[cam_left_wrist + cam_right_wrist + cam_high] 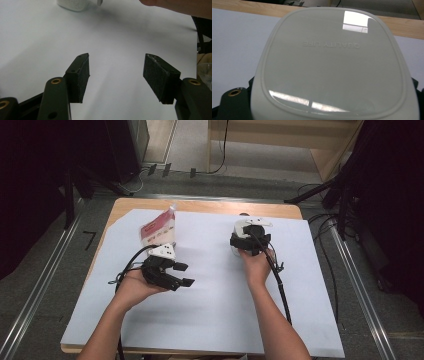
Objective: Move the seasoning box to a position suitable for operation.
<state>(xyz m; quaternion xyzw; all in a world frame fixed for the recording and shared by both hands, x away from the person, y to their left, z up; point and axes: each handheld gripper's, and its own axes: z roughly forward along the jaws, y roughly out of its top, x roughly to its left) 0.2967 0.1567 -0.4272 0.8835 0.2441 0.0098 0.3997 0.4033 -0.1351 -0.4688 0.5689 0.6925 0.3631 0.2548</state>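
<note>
Glossy rounded lid [334,65] sits clamped in right gripper [248,236]; felt-padded left gripper [116,75] gapes.

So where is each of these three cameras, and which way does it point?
High view: above the person's side, looking forward and down on the table; both forearms, left gripper and right gripper show.
Left gripper view: rides the left gripper, looking between its open jaws across the white sheet.
Right gripper view: faces a grey lid close up.
Shared: the jar.
</note>
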